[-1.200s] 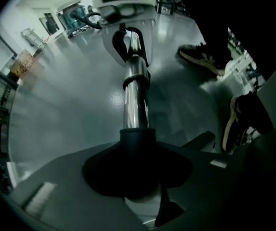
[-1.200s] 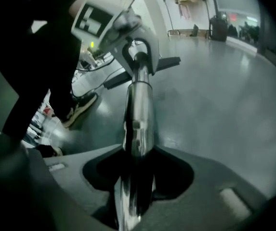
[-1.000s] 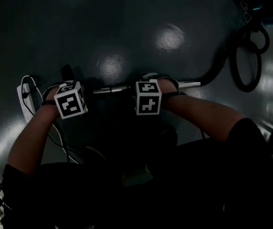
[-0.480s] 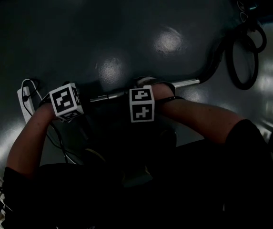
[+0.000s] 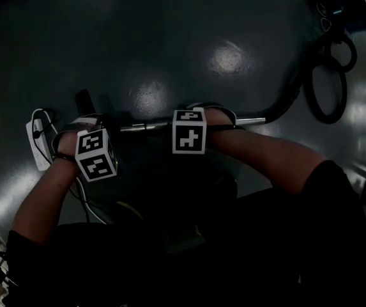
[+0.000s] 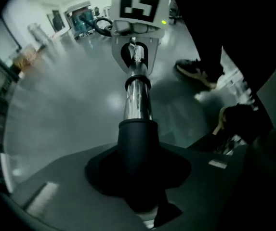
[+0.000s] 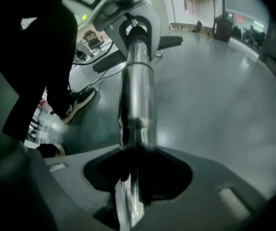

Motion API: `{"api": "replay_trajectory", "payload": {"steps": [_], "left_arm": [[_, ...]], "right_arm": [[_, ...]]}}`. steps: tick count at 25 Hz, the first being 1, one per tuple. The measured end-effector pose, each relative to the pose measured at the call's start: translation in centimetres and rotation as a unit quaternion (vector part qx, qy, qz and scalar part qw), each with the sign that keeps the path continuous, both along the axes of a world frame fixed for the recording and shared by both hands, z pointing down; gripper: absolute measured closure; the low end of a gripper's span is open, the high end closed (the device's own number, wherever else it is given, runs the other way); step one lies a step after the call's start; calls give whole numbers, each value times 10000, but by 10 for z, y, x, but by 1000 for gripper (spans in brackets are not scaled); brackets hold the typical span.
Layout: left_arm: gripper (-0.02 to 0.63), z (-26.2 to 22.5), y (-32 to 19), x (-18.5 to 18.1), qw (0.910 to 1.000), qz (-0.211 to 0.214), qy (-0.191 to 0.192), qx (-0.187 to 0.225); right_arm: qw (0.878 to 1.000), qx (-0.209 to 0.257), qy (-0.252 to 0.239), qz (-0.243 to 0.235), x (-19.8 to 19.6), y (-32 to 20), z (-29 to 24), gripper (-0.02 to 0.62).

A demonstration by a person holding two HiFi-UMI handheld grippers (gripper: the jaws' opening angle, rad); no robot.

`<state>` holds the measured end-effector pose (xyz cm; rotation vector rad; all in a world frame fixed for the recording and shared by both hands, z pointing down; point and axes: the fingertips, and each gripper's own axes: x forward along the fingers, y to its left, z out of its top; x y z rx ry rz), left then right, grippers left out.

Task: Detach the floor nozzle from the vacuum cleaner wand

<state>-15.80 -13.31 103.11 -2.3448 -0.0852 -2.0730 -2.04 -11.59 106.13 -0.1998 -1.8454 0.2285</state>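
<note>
No text, label, brand or number can be read in any view.

Seen from head height, the head view looks steeply down on the dark floor (image 5: pixel 170 31), with the chrome wand (image 5: pixel 145 126) lying across mid-frame. The left gripper view sits close on the wand's black collar (image 6: pixel 138 143) and faces along the tube. The right gripper view, equally near, looks back along it the opposite way. All three share the wand, though the head view's gloom seems to swallow the collar.
</note>
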Motion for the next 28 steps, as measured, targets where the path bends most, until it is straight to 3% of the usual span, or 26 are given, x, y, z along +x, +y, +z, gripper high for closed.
{"api": "replay_trajectory", "payload": {"steps": [2, 3, 4, 6, 7, 8, 9, 11, 14, 15, 16, 17, 18, 19, 21, 23, 24, 26, 28], "left_arm": [[474, -7, 14, 2, 9929, -484, 206, -1067], [472, -11, 22, 3, 9829, -767, 301, -1650], [469, -17, 31, 6, 9673, -1073, 396, -2264], [463, -27, 48, 12, 9248, -1629, 575, -3389], [462, -30, 54, 15, 9072, -1801, 645, -3748], [460, -31, 57, 16, 8987, -1879, 683, -3903], [460, -30, 59, 16, 9015, -1870, 673, -3846], [467, -26, 56, 12, 9306, -1629, 529, -3236], [472, -15, 32, 7, 9862, -805, 214, -1434], [472, -14, 18, 6, 9970, -433, 76, -642], [472, -14, 3, 5, 9998, -63, -64, 171], [473, -15, -11, 5, 9955, 252, -177, 894], [474, -16, -22, 6, 9889, 455, -229, 1393], [474, -16, -27, 8, 9861, 513, -204, 1568], [474, -12, -17, 10, 9945, 279, 4, 1009], [474, -8, 5, 10, 9997, -150, 178, -100], [474, -9, 15, 10, 9964, -407, 221, -709], [471, -14, 34, 12, 9749, -1011, 309, -1957], [468, -24, 55, 16, 9354, -1602, 401, -3126]], "right_arm": [[9991, 351, 66, -220, 0, -3, 0, 456], [9975, 594, 125, -372, 0, -5, 1, 455], [9945, 864, 195, -551, 2, -8, 2, 454], [9861, 1353, 328, -909, 6, -10, 5, 451], [9830, 1482, 365, -1020, 7, -10, 6, 451], [9827, 1486, 367, -1044, 8, -9, 7, 451], [9851, 1372, 332, -980, 7, -7, 7, 451], [9921, 991, 219, -742, 5, -2, 5, 457], [9976, 518, 116, -444, 7, 1, 1, 459], [9986, 391, 102, -328, 8, 0, 0, 459], [9993, 290, 103, -204, 9, -2, -1, 459], [9996, 220, 123, -89, 11, -5, -3, 459], [9997, 182, 140, -5, 13, -8, -4, 459], [9998, 169, 130, 32, 14, -9, -4, 459], [9997, 222, 124, -22, 14, -7, -2, 460], [9988, 378, 241, -192, 16, -3, 1, 460], [9979, 485, 286, -304, 16, -1, 4, 460], [9944, 799, 398, -561, 16, -1, 7, 460], [9897, 1096, 465, -794, 17, -2, 10, 459]]}}
